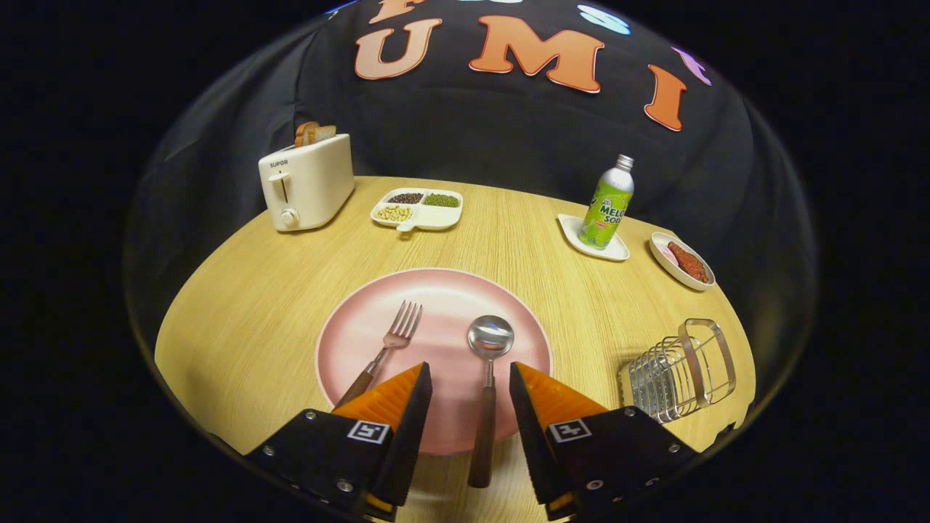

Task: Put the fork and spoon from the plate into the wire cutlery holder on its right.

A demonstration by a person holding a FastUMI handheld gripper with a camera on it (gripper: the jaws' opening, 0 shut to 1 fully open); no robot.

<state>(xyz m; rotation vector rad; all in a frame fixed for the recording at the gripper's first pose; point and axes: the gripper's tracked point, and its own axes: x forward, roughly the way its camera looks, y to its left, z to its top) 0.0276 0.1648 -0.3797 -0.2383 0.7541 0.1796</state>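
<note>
The fingers [471,378] stood wide apart, gripping nothing, the spoon [487,378] handle between them. The fork [389,347] lay beside it on the pink plate [436,290]. The holder [679,370] sat right, apparently tipped over. The toaster [305,181] read "SUPOR".

Overhead light bright on table [240,305]; backdrop dim; glare spot on spoon [490,338] bowl; strong fisheye bending at rim; focus sharp.
</note>
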